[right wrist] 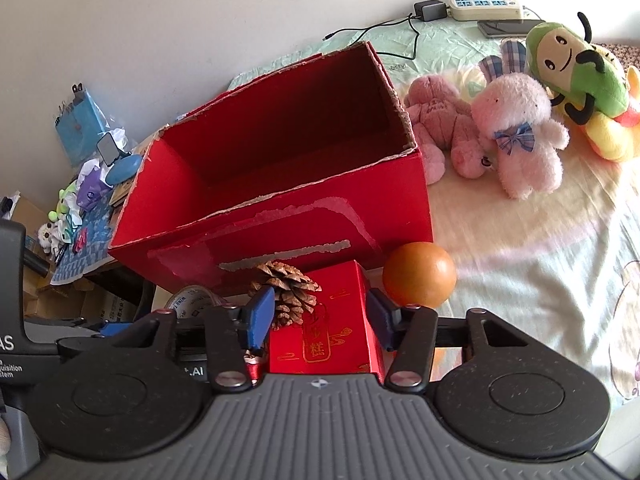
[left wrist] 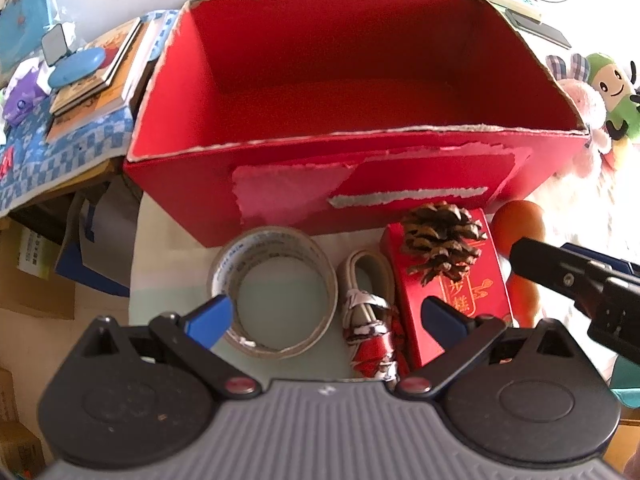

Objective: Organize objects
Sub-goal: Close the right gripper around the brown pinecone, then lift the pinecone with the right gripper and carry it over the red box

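A large empty red cardboard box (left wrist: 360, 80) stands open in front of me. Before it lie a roll of clear tape (left wrist: 276, 292), a coiled cable (left wrist: 370, 304) and a small red box (left wrist: 452, 280) with gold lettering. A pine cone (left wrist: 440, 240) rests on the small box, and an orange ball (right wrist: 419, 275) sits to its right. My left gripper (left wrist: 326, 318) is open wide above the tape and cable, holding nothing. My right gripper (right wrist: 320, 316) hovers open over the small red box (right wrist: 332, 320), whose sides are free.
Plush toys (right wrist: 516, 132) lie on the bedsheet right of the big box. A power strip (right wrist: 486, 7) and a phone are at the back. Books and clutter on a blue checked cloth (left wrist: 60, 148) fill the low table to the left.
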`<state>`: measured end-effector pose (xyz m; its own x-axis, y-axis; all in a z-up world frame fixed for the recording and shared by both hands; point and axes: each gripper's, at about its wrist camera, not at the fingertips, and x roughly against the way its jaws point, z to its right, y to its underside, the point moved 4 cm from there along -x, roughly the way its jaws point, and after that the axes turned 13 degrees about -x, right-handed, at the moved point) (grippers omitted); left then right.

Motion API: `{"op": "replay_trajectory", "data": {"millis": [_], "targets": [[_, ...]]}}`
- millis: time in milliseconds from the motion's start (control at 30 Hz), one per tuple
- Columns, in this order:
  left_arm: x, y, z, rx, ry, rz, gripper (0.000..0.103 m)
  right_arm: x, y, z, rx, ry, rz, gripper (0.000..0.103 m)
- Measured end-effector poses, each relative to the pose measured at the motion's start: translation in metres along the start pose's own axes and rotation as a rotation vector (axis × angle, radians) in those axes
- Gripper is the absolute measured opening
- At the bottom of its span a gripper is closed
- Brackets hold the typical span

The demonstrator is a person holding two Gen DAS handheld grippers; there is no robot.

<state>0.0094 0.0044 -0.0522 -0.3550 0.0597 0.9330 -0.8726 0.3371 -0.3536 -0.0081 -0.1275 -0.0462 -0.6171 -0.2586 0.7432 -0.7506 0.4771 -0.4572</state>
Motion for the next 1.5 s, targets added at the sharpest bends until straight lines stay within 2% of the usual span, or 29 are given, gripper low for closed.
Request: {"op": "replay_trajectory", "data": {"millis": [233,300,400,467,500,567,600,633,667,800,867,1033,1267,1500], "targets": [[0.007,-0.004,-0.003,-0.019,0.045,0.075,0.097,-0.004,-0.005,0.003,-0.064,-0.091,-0.019,0.047],[0.012,-0.005,-0.001,-0.033,0.112,0.117,0.096,-0.006,-0.008,0.003,-0.096,-0.132,-0.031,0.047],[0.021,-0.007,0.004,-0.044,0.244,0.23,0.094,-0.01,-0.014,0.004,-0.135,-0.184,-0.061,0.047],[0.024,-0.009,0.008,-0.066,0.278,0.261,0.09,-0.013,-0.017,0.002,-0.152,-0.214,-0.085,0.047],[0.022,-0.011,0.012,-0.091,0.269,0.279,0.089,-0.014,-0.019,0.001,-0.158,-0.225,-0.095,0.047],[0.013,-0.017,0.018,-0.121,0.241,0.28,0.085,-0.018,-0.02,0.001,-0.154,-0.216,-0.099,0.047],[0.005,-0.017,0.019,-0.109,0.247,0.25,0.082,-0.021,-0.021,0.001,-0.156,-0.216,-0.109,0.047],[-0.001,-0.019,0.02,-0.108,0.263,0.236,0.077,-0.024,-0.021,0.003,-0.162,-0.213,-0.129,0.047],[0.002,-0.017,0.021,-0.089,0.316,0.228,0.072,-0.027,-0.021,0.003,-0.173,-0.219,-0.146,0.047],[-0.011,-0.022,0.022,-0.071,0.376,0.194,0.064,-0.038,-0.019,0.006,-0.21,-0.222,-0.213,0.047],[-0.014,-0.023,0.023,-0.067,0.382,0.191,0.056,-0.041,-0.018,0.007,-0.206,-0.223,-0.216,0.047],[-0.018,-0.026,0.024,-0.062,0.378,0.191,0.051,-0.043,-0.019,0.012,-0.215,-0.21,-0.236,0.038],[-0.002,-0.022,0.025,-0.111,0.402,0.219,0.048,-0.029,-0.027,0.016,-0.174,-0.222,-0.204,0.037],[0.035,-0.026,0.033,-0.195,0.441,0.297,0.048,0.007,-0.042,0.007,-0.086,-0.253,-0.115,0.037]]}}
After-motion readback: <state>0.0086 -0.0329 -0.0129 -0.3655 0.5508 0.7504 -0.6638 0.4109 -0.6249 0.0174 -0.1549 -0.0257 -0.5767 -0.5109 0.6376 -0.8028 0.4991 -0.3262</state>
